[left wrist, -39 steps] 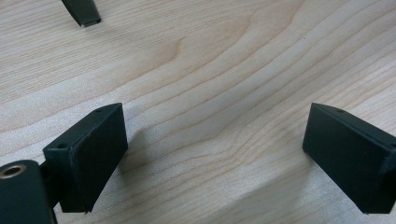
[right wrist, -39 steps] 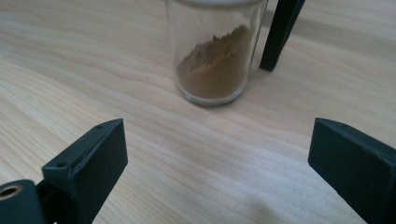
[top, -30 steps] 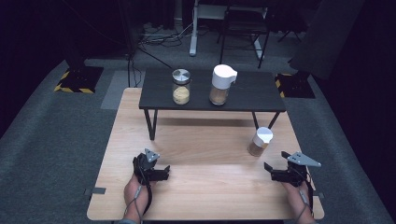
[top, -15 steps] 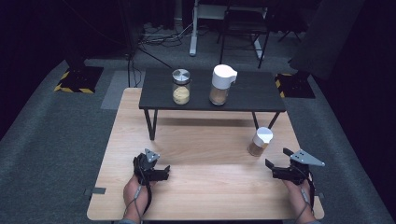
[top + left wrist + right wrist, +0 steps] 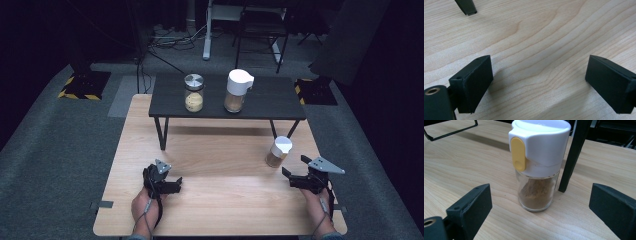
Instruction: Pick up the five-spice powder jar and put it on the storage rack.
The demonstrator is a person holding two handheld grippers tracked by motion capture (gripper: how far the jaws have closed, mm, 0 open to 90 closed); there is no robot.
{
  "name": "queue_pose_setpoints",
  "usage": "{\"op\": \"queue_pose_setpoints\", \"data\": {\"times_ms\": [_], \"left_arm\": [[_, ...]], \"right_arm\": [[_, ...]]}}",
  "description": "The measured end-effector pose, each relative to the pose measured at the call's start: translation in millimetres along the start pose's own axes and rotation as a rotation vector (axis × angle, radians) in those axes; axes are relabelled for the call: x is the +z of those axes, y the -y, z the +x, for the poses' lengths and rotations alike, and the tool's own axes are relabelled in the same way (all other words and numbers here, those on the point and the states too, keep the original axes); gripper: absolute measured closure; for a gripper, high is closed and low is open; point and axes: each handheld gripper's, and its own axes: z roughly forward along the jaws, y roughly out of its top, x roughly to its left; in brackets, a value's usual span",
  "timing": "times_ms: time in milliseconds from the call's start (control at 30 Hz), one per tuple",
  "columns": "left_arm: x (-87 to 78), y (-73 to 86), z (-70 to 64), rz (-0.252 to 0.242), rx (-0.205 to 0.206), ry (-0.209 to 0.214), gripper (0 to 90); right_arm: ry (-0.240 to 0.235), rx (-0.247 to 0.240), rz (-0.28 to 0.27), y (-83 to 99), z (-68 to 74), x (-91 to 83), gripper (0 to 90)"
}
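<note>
1. Right gripper (image 5: 296, 176): lower right of the high view, resting low over the wooden table (image 5: 225, 165). Its jaws are spread wide with nothing between the pads.
2. Spice jar (image 5: 537, 165): centre of the right gripper view, upright on the table, ahead of the spread jaws and touching neither. Glass body with brown powder, white cap with a yellow tab facing the camera. In the high view it (image 5: 278, 152) stands just up and left of the right gripper.
3. Left gripper (image 5: 172, 184): lower left of centre in the high view, held low over the table. Its jaws are spread apart over bare wood in the left gripper view.
4. Black shelf (image 5: 270, 95): upper centre of the high view, standing on the table's far part. One of its legs (image 5: 572, 157) rises just right of the spice jar.
5. Metal-lidded jar (image 5: 194, 92) and white-lidded jar (image 5: 237, 90): side by side on the black shelf, well apart from both grippers.
</note>
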Motion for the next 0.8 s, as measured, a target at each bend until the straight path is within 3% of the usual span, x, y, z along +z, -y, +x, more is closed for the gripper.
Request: {"op": "queue_pose_setpoints", "data": {"times_ms": [800], "left_arm": [[-0.9, 0.4, 0.5, 0.003, 0.012, 0.013, 7.7]], "right_arm": [[-0.029, -0.013, 0.013, -10.4, -4.2, 37.1, 4.6]]}}
